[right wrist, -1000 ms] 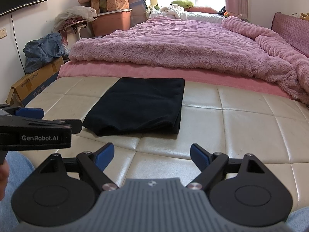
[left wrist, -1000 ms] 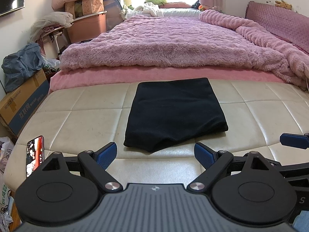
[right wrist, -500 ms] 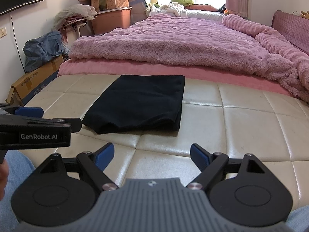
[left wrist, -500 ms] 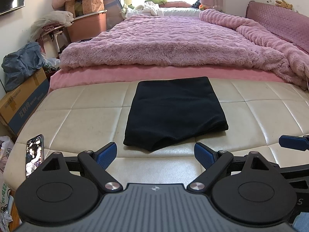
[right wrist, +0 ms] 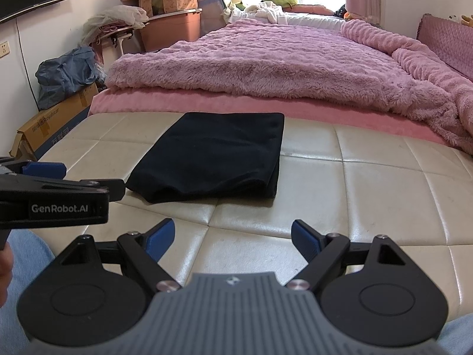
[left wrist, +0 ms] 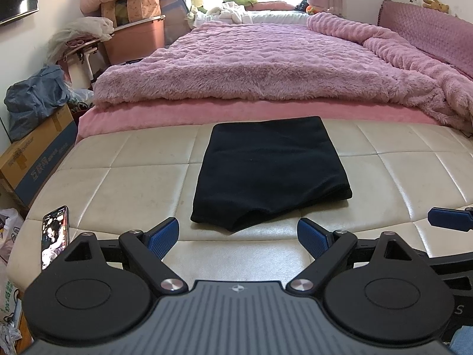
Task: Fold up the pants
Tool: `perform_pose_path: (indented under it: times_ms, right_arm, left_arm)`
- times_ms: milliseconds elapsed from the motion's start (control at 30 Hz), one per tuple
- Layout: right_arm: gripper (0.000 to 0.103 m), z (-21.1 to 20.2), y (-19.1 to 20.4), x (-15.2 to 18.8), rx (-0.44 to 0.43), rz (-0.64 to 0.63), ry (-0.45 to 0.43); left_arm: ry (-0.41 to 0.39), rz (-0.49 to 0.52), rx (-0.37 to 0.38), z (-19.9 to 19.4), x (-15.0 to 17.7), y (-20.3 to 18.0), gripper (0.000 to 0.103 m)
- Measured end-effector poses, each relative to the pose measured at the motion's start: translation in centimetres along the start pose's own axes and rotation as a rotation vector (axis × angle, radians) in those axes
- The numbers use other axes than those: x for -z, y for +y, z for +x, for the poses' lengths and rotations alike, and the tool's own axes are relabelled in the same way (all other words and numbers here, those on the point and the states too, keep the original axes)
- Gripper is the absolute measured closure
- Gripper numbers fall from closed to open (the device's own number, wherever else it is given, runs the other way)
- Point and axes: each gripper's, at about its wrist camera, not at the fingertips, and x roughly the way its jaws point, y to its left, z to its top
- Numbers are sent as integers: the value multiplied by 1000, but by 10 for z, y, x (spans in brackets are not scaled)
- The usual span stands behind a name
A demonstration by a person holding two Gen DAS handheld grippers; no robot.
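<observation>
logging pants folded flat on bench, left gripper and right gripper both spread, empty, short of it; i judge a stray nudge could rumple the loose near edge.

The black soft-fabric pants lie folded into a compact, roughly rectangular stack, flat on the cream quilted leather surface. The far edge is straight and runs close to the pink bedding, while the near edge is thicker and uneven, with layered folds showing and its left corner bulging nearest.
</observation>
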Motion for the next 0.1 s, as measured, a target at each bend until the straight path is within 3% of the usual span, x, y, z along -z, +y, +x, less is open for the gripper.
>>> perform_pose_path:
  times_ms: [100]
  right_arm:
    - [21, 1, -1, -1, -2, 2, 4]
  left_arm:
    - [0, 3, -4, 0, 0, 0, 0]
